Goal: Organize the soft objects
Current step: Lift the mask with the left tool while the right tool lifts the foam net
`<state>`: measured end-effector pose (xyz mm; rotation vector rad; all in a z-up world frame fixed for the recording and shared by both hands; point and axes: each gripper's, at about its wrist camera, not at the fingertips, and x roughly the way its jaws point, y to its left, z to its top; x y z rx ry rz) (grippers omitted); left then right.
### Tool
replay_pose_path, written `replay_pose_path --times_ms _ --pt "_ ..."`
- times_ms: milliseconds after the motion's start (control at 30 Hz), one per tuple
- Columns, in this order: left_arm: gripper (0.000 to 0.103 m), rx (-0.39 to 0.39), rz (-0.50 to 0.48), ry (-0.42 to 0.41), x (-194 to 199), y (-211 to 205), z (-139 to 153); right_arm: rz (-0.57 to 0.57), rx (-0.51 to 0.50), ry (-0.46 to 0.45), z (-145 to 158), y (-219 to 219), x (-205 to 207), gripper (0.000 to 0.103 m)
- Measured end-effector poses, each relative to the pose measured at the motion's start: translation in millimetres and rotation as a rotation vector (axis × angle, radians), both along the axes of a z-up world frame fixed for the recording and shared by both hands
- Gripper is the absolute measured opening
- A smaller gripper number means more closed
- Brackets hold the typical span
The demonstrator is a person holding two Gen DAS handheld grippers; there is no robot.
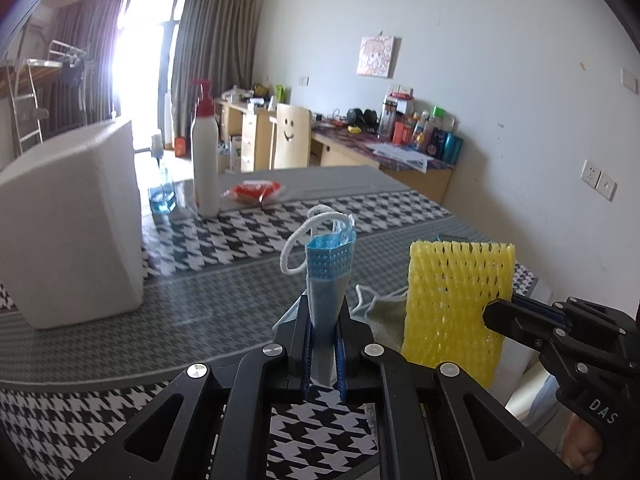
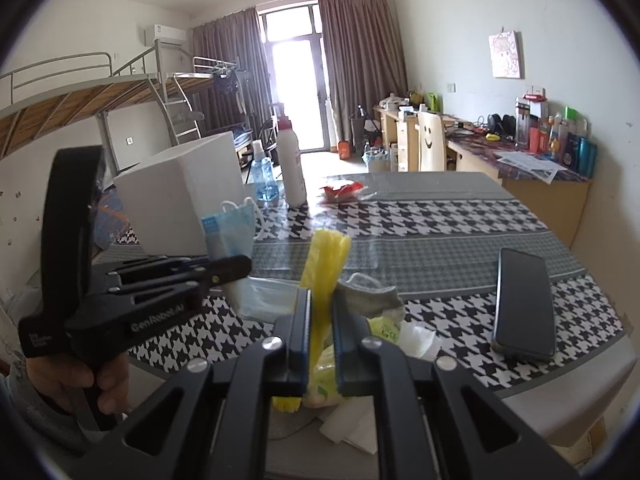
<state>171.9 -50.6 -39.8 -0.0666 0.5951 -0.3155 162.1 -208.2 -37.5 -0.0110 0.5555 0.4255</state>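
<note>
Left wrist view: left tool (image 1: 322, 344) clamped on a folded blue face mask (image 1: 330, 276) standing upright above the houndstooth bench (image 1: 240, 240). White foam box (image 1: 76, 220) at left, white pump bottle (image 1: 205, 160) farther back. At right, right tool (image 1: 520, 316) gripping a yellow foam net (image 1: 456, 300).

Right wrist view: right tool (image 2: 320, 320) closed on the yellow net (image 2: 324, 260), held edge-on. Grey mask (image 2: 372, 296) and tissues (image 2: 416, 340) on the near bench. Black phone (image 2: 524, 304) lying at right.

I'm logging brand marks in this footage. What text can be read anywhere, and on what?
"DAS" on the right gripper body.
"GenRobot.AI" on the left gripper body.
Small white print on its handle: too blurred.
Labels on the desk bottles: too small.
</note>
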Motion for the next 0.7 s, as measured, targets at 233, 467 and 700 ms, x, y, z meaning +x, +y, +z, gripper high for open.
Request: replay_pose_path --times_ms 233,467,700 --pt "0.008 0.007 0.015 -0.061 -10.5 10.4 18.9 -0.019 -0.028 -0.046 9.9 2.3 -1.9 0.012" --pt "0.008 0.012 0.046 -0.113 -23.7 21.9 33.8 -0.029 -0.028 -0.062 16.5 3.1 -2.7 0.012" --pt "0.008 0.032 0.067 -0.141 -34.8 30.5 43.6 -0.022 -0.032 -0.079 24.0 10.3 -4.6 0.012"
